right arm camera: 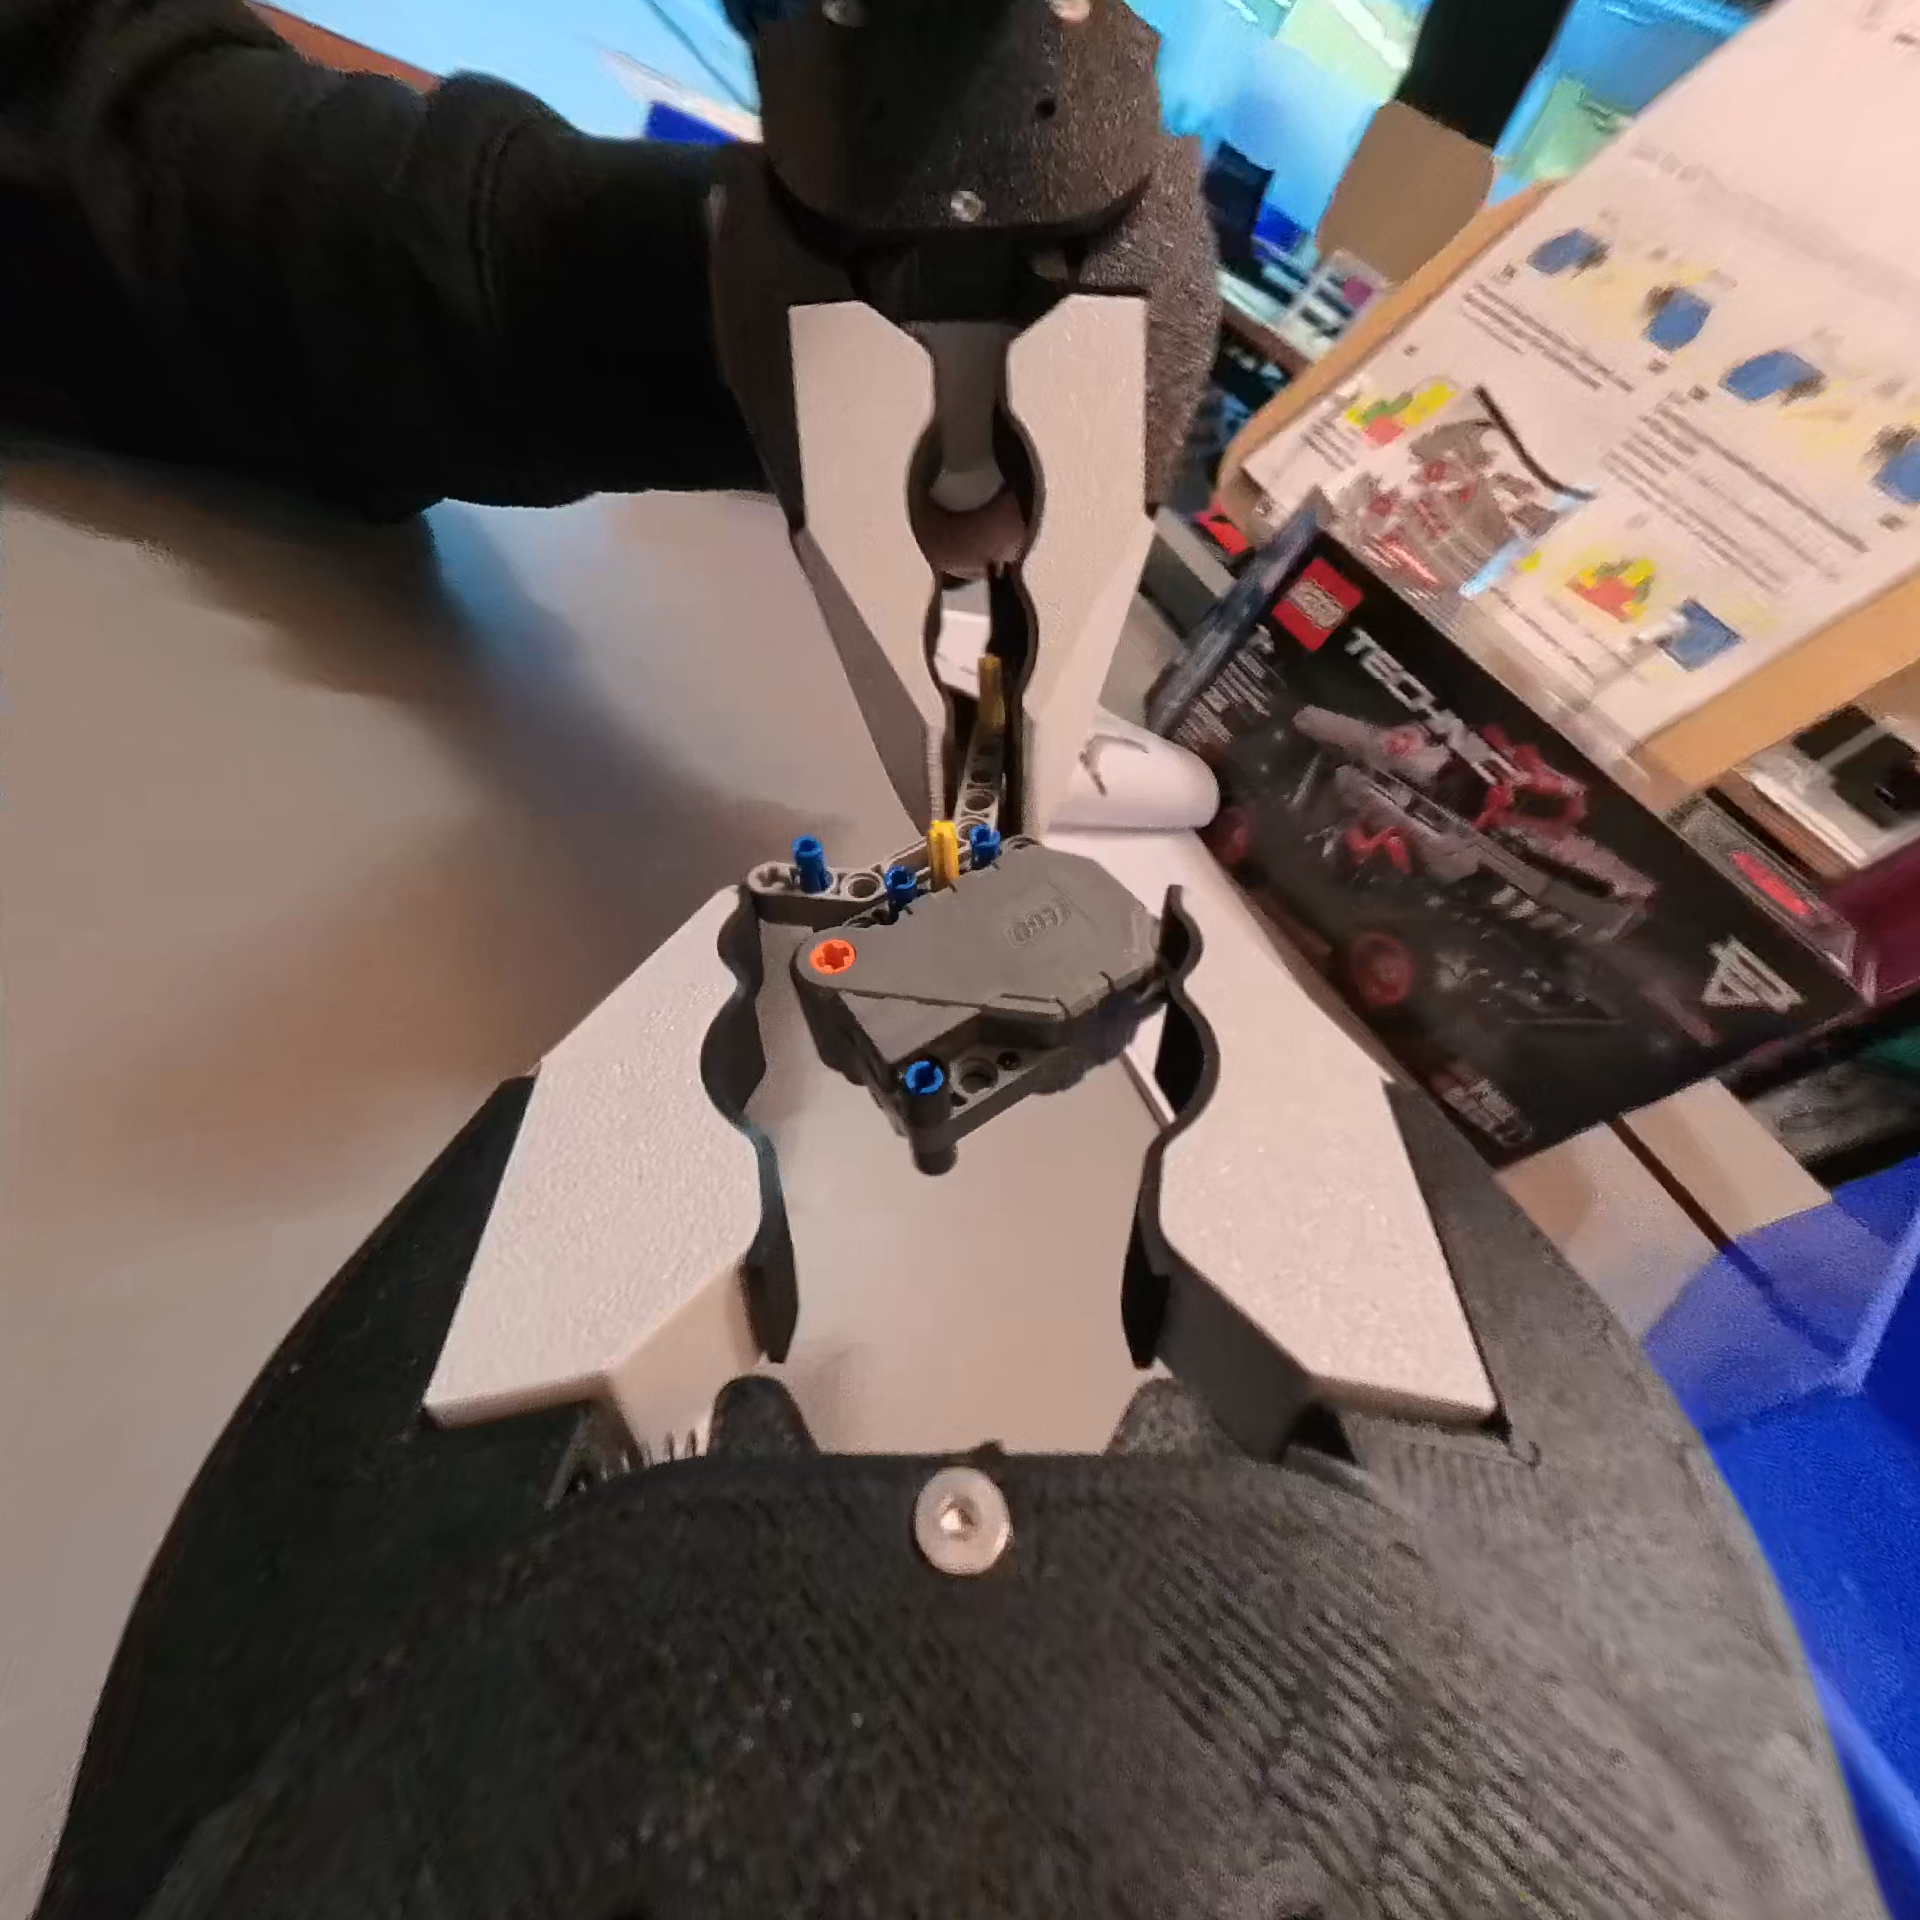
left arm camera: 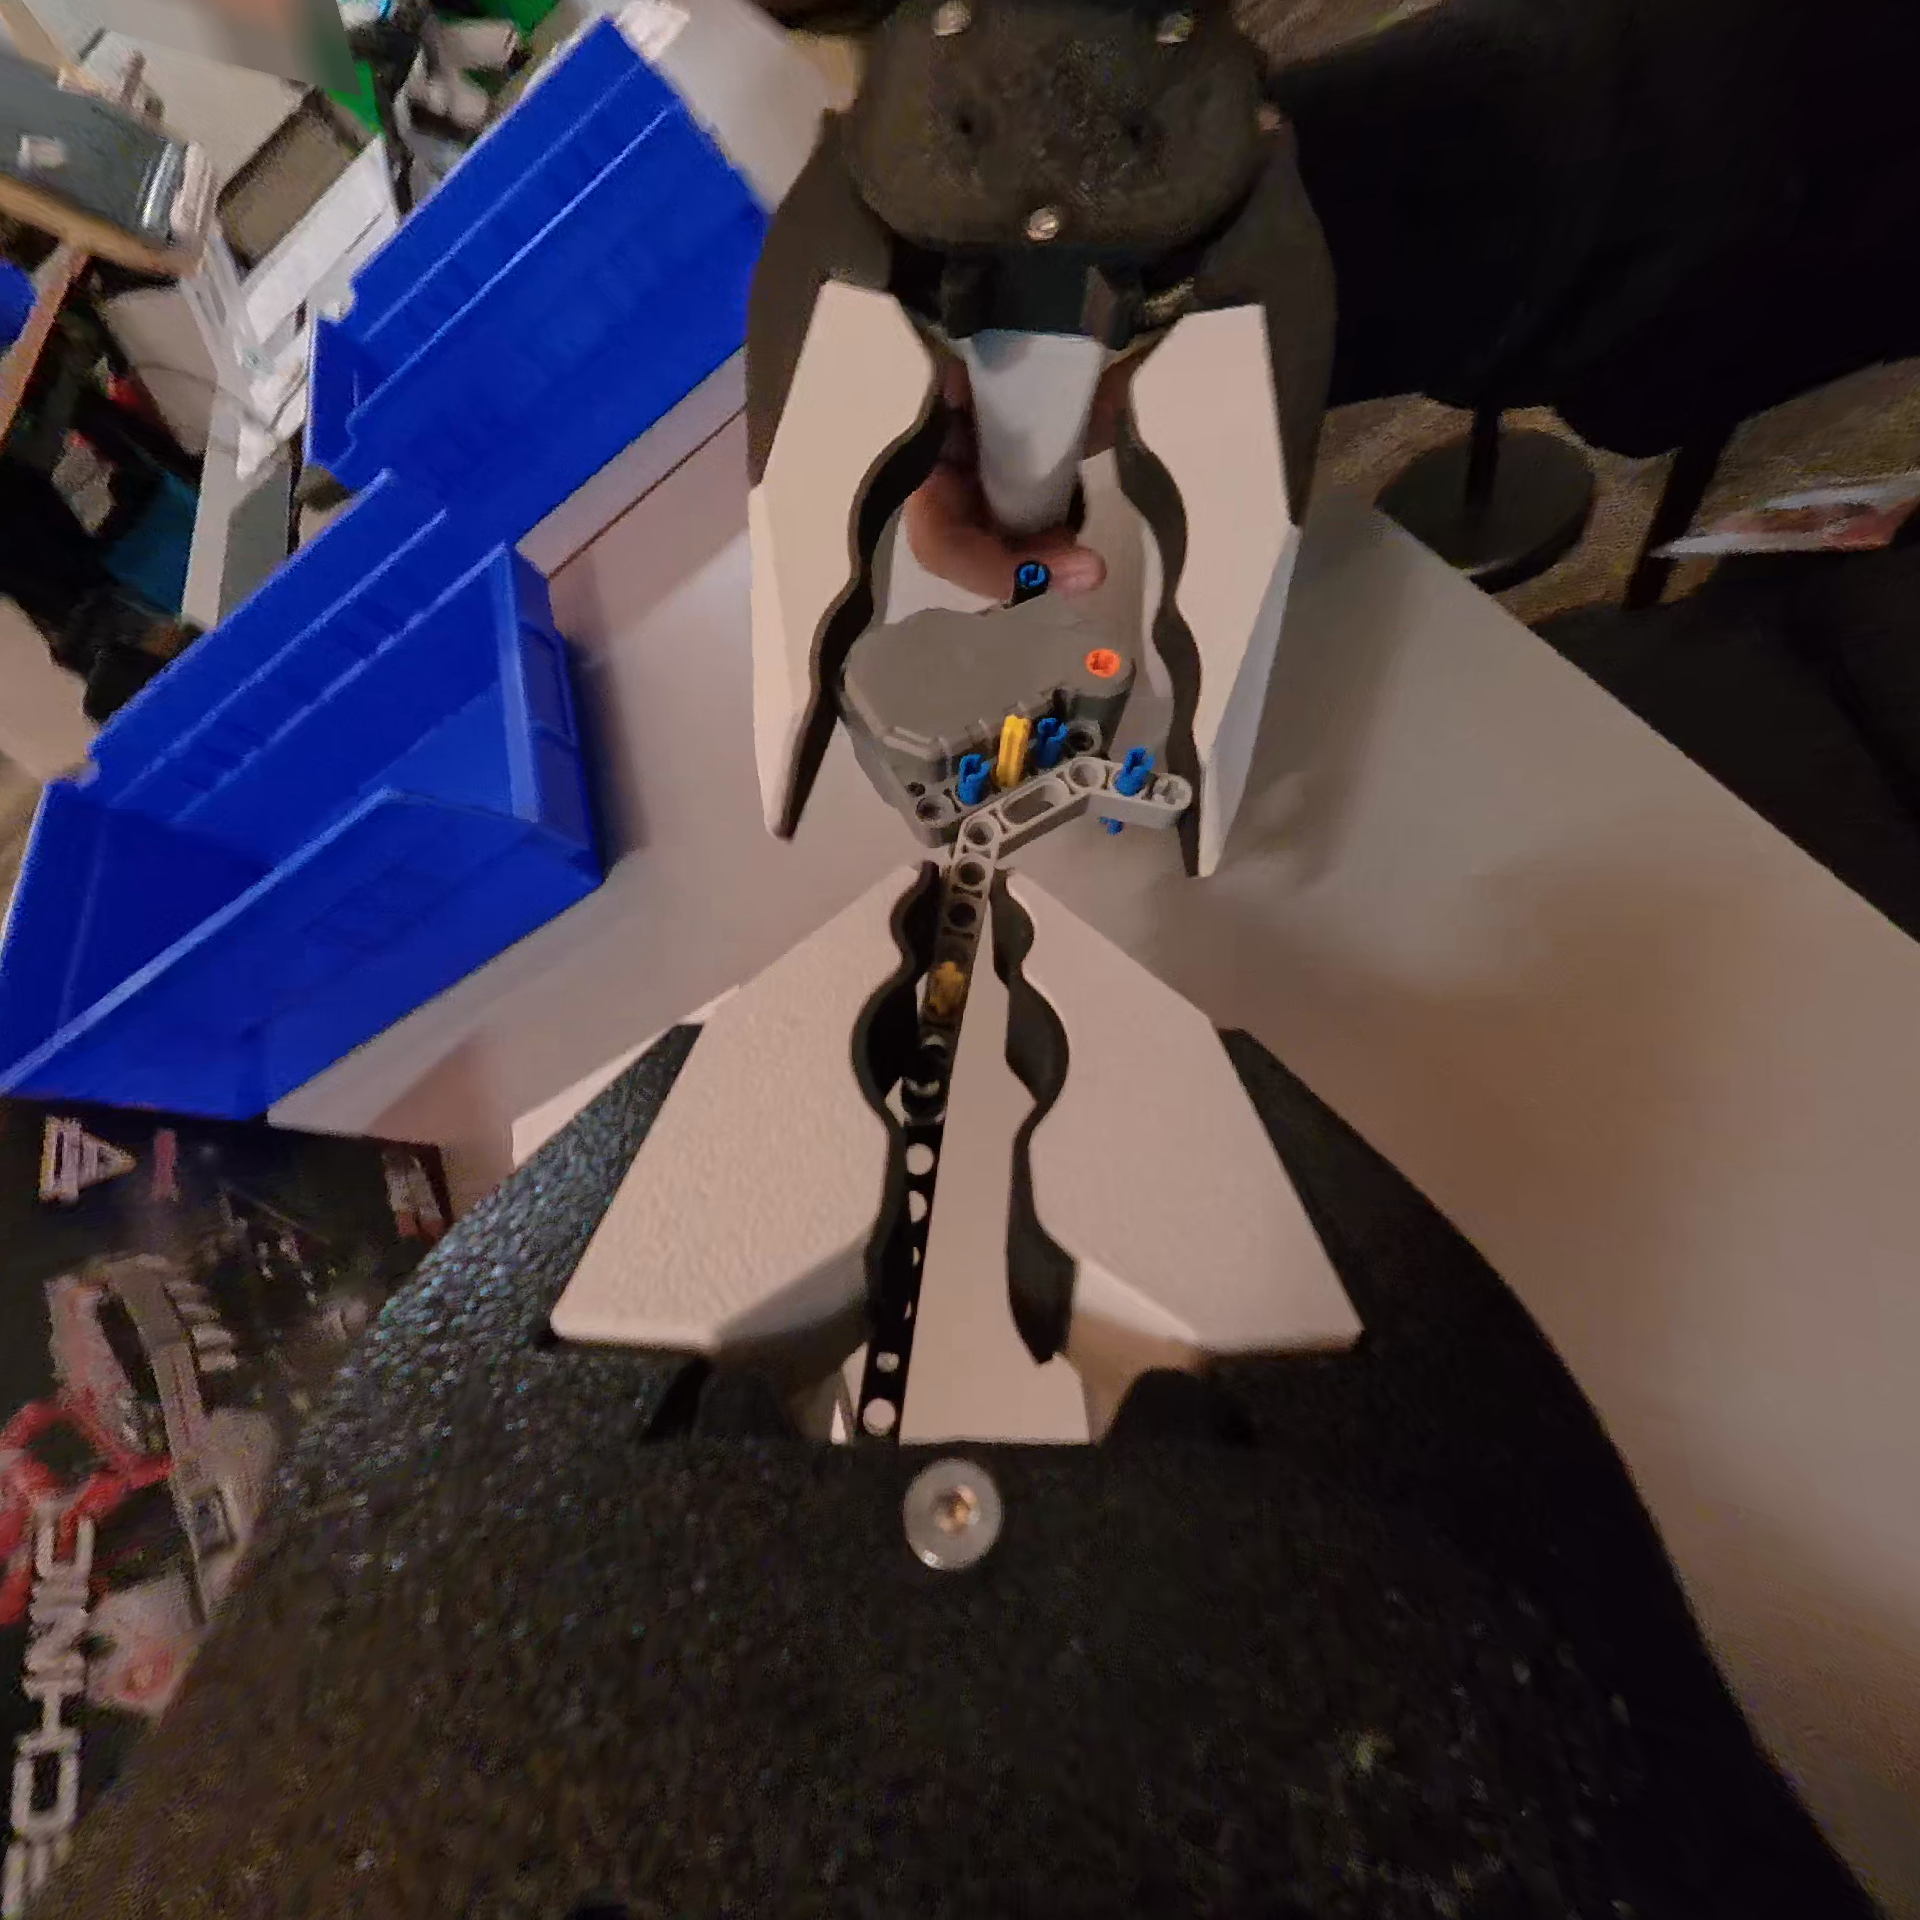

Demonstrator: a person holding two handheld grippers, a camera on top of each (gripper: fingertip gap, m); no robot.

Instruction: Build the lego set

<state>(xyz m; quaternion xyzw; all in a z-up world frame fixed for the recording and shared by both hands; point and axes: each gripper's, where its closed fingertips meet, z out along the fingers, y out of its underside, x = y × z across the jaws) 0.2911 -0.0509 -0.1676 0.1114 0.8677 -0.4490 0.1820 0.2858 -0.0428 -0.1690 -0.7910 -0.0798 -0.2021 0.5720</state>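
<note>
A dark grey motor block (right arm camera: 977, 977) with an orange hub (right arm camera: 831, 956), blue pins (right arm camera: 902, 881) and a yellow axle (right arm camera: 942, 847) hangs above the white table (right arm camera: 260, 935). My right gripper (right arm camera: 956, 904) has its jaws wide around the block and closed on its sides. A light grey angled beam (left arm camera: 1039, 805) sits on the block's far end. My left gripper (left arm camera: 961, 883) is shut on a long black holed beam (left arm camera: 914, 1195), whose tip meets the angled beam. The left gripper shows opposite in the right wrist view (right arm camera: 982, 800). The right gripper shows opposite in the left wrist view (left arm camera: 987, 847).
Blue bins (left arm camera: 416, 520) line one table edge. The dark set box (right arm camera: 1455, 883) stands at the other side, and an instruction sheet on cardboard (right arm camera: 1662, 364) leans behind it. A black sleeve (right arm camera: 312, 260) reaches over the table. A black stand base (left arm camera: 1496, 499) sits beyond the table. Less than 4 cm separates the two grippers' tips.
</note>
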